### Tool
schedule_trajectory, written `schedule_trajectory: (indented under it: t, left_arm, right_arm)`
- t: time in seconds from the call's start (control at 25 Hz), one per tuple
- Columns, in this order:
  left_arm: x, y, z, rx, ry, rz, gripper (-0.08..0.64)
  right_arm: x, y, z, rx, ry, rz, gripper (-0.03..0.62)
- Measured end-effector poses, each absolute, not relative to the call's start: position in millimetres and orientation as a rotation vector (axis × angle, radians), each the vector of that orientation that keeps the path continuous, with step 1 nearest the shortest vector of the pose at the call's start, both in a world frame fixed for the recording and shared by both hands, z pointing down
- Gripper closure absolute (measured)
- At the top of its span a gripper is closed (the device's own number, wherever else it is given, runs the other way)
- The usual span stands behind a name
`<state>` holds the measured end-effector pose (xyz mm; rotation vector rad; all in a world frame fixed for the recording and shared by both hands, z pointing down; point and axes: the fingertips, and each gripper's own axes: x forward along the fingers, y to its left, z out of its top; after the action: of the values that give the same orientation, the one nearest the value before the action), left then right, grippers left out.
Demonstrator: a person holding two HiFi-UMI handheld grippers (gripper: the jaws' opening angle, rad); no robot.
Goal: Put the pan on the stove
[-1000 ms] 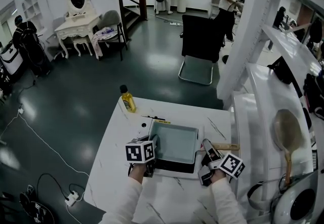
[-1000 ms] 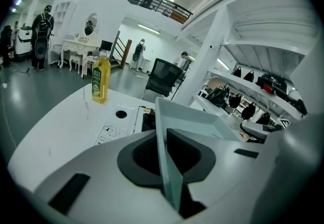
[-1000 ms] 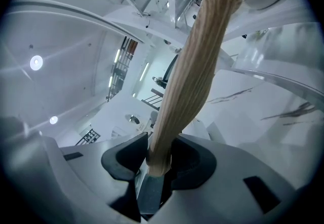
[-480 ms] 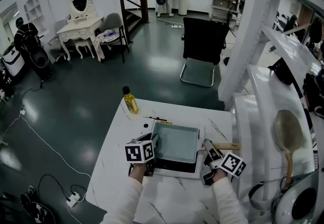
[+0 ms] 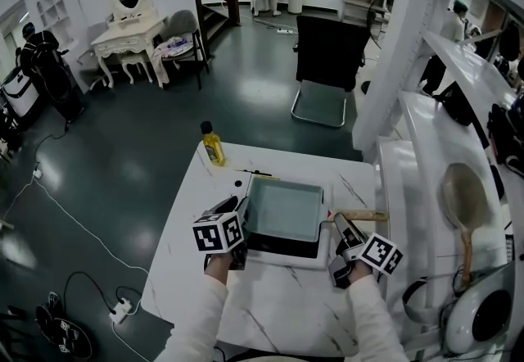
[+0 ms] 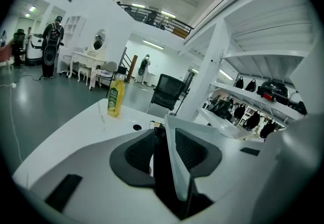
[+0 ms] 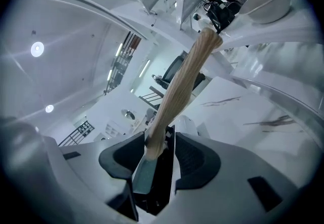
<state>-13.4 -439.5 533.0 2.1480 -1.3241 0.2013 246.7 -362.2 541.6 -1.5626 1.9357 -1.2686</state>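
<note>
Square pan [image 5: 282,209] sits on the stove [image 5: 282,251], on the white table [image 5: 278,311]. Left gripper [image 5: 242,221] at the pan's left rim — jaws opening, rim between them, not clamped. Right gripper [image 5: 340,227] at the wooden handle [image 5: 362,215] — jaws opening too, handle between them.

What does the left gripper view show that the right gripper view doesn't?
Only the left gripper view: the yellow oil bottle on the far corner, and the pan's rim between the opening jaws of the left gripper. Only the right gripper view: the pan's wooden handle between the opening jaws of the right gripper. Both: the white marbled table.
</note>
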Motion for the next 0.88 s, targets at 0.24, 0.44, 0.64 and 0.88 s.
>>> schedule_trajectory:
  t: [0.24,0.44,0.64,0.88]
  left_arm:
    - [-18.0,-419.5,511.7,2.204,-1.308,0.116,0.420]
    - [-24.6,-393.1,500.8,2.244,-1.321,0.116,0.453]
    - [-29.5,-365.7,490.5,2.290,-1.297,0.116,0.474]
    - [-29.8,-331.1,481.4,2.345,-1.267,0.115,0.509]
  right_arm:
    - [242.5,-338.6,535.5,-1.610,1.952,-1.222,0.393]
    - [227.0,-317.8,518.5,-1.623,2.026,-1.145,0.397]
    - [206.8,-294.1,505.7,-1.637,2.098,-1.080,0.416]
    - [188.3,-266.1,491.7,-1.642,2.178,-0.976,0.482]
